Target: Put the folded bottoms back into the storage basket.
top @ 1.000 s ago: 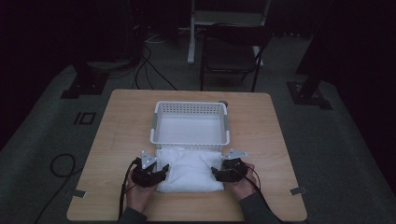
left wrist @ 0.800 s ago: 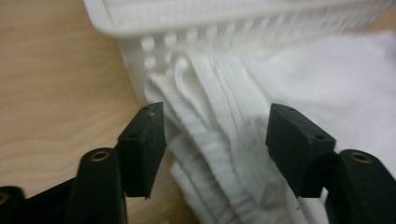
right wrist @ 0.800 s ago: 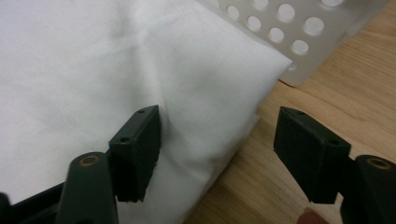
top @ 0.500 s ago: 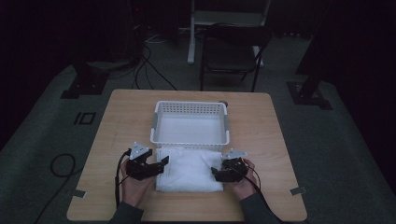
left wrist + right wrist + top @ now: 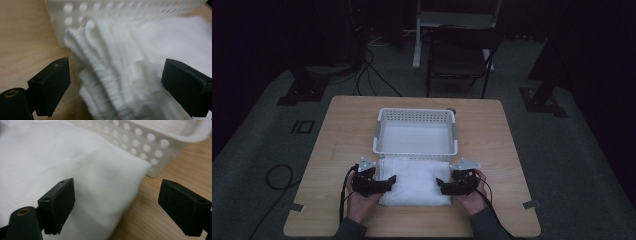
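My left gripper (image 5: 388,181) and right gripper (image 5: 442,185), jaws just opened wide, flank the folded towel (image 5: 414,181) at the table's (image 5: 342,130) near edge, beside the basket (image 5: 416,114), ready to regrip.

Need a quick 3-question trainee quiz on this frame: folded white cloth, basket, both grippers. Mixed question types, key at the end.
1. True or false: the folded white cloth lies inside the white basket.
2. Multiple choice: how do the jaws of the left gripper stand? A) clamped on the basket rim B) open, with the cloth's folded edges between them C) shut on bare table
3. Short answer: which edge of the cloth does the right gripper straddle, and what surface shows under its outer jaw?

Key
1. False: it lies on the wooden table, just in front of the basket.
2. B
3. The cloth's right edge; the outer jaw is over the table.
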Tool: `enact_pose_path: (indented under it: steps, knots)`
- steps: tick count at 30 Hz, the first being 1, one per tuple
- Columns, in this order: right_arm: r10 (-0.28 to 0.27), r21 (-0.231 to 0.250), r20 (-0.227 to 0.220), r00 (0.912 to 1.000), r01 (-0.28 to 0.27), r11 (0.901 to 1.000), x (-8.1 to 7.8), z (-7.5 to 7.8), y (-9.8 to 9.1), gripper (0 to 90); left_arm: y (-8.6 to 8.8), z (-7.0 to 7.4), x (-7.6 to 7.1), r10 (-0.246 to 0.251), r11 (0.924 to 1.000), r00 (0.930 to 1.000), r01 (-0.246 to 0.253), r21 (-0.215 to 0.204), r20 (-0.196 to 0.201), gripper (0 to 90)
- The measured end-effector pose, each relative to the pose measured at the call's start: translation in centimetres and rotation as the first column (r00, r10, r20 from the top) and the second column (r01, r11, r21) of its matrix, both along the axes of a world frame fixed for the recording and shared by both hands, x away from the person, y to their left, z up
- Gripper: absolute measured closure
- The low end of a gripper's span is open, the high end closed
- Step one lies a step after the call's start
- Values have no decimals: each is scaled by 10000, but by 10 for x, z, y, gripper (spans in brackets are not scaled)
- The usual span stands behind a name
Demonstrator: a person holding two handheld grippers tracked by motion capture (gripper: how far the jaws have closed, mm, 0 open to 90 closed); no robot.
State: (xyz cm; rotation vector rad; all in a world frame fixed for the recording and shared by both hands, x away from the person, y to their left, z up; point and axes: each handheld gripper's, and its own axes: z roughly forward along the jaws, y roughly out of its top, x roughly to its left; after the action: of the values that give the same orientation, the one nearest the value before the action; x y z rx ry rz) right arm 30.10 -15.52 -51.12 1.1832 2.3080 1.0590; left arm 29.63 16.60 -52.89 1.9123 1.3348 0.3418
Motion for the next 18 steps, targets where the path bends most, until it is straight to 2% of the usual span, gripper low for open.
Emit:
enact_pose_path:
  steps: [1, 2, 3, 4, 6, 9, 12, 14, 17, 18]
  knots:
    - [39, 61, -41, 10000, -39, 10000, 0, 0, 1, 128, 1, -3, 2, -72, 10000, 9998, 71, -16, -160, 0]
    - [82, 34, 1, 10000, -82, 10000, 0, 0, 2, 127, 2, -5, 4, -96, 9997, 9995, 90, -215, -290, 0]
    - [82, 34, 1, 10000, -82, 10000, 0, 0, 2, 127, 2, -5, 4, -96, 9997, 9995, 90, -215, -290, 0]
    - [83, 10, -9, 10000, -83, 10000, 0, 0, 2, 125, 4, -8, 4, -137, 9992, 9996, 128, -385, -231, 0]
    - [96, 63, -51, 9999, -95, 9999, -1, 0, 3, 123, 3, -11, 4, -221, 9994, 9997, 218, -264, -76, 0]
    - [196, 381, -268, 9994, -186, 9991, -1, 0, 3, 123, 4, -13, 7, -285, 9989, 9993, 276, -390, -221, 0]
    - [238, 414, -321, 9992, -224, 9989, -1, -1, 5, 114, 4, -16, 8, -397, 9985, 9991, 390, -386, -177, 0]
    - [293, 454, -465, 9985, -271, 9986, 0, -4, 6, 111, 6, -19, 11, -457, 9970, 9987, 441, -634, -244, 0]
    - [321, 393, -680, 9972, -294, 9988, 3, -9, 7, 109, 9, -25, 15, -481, 9914, 9976, 415, -1242, -502, 0]
    - [272, 414, -820, 9963, -239, 9989, 4, -11, 7, 108, 10, -26, 16, -525, 9908, 9976, 463, -1268, -457, 0]
